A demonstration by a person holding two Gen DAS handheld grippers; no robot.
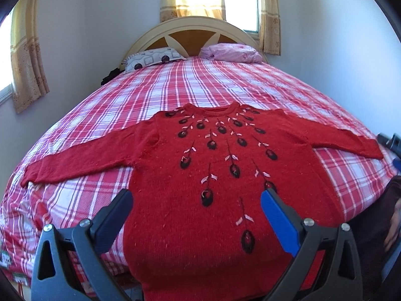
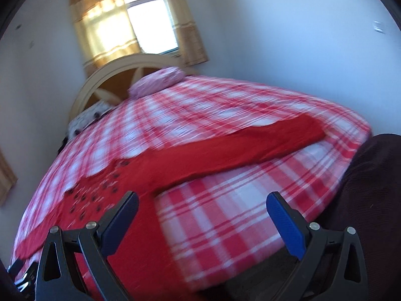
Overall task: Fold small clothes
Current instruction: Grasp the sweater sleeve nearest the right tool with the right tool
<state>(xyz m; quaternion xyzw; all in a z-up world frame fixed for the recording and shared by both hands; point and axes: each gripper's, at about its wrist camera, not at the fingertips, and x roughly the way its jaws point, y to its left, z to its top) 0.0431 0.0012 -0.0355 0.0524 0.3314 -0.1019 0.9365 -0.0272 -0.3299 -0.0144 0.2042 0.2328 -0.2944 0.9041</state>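
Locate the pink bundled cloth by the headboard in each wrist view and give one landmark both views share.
Left wrist: pink bundled cloth at top, right of centre, against the arched cream wooden headboard.
Right wrist: upper middle, blurred.
Shared landmark: the headboard, with the red knitted sweater spread on the checked bedsheet.

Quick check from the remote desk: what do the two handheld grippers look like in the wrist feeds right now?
Both match. The left gripper has black plastic arms with triangular cut-outs and silver round bolts at the pivots; one finger pad is dark navy, the other bright blue and flat. The right gripper shows the same black frame, silver bolts and navy and blue pads. No cables or markings are visible.
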